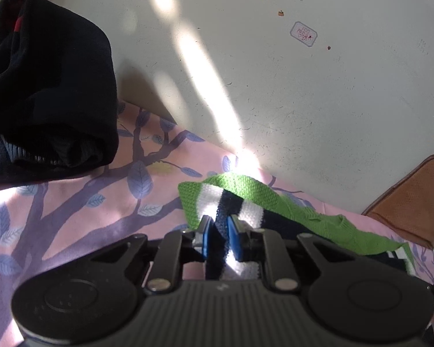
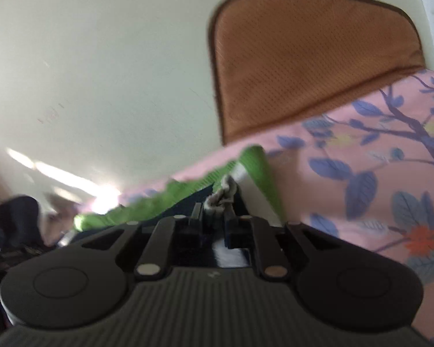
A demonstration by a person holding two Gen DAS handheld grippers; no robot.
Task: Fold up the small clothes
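Garment (image 1: 246, 199): small knit piece, green edging, navy and white stripes, lying on the pink leaf-print sheet (image 1: 72, 217) near the wall, partly lifted between both grippers.

Left gripper (image 1: 218, 238): blue fingers (image 1: 204, 237) closed on a navy-and-white striped section of the knit; fabric runs between the pads and back under the tool. Right gripper (image 2: 214, 211): fingers pinched on a bunched grey-white bit of the same knit (image 2: 170, 199), green edge trailing off to the left. Right view is blurred, so how deep that bite goes cannot be told.

Step in hand, by judgement: carrying one end over to make a fold. To do it well:
- keep both grips level so the green edge stays straight between them;
- take up the slack seen along the green band before laying it down, else it will crease;
- lower onto the sheet flat, then release, not before;
- knit is stretchy and loose, so a hard pull would likely distort it.

Around:
- black clothes pile (image 1: 49, 86) on the sheet to the left, well apart from the knit; looks like finished or waiting items.
- brown mesh cushion (image 2: 303, 66) against the wall on the right, near the garment's far end; may crowd a fold made that way.
- wall (image 1: 275, 57) runs close behind; little room to swing forward.
- bright sun strip crosses wall and knit, washing out the stripes.
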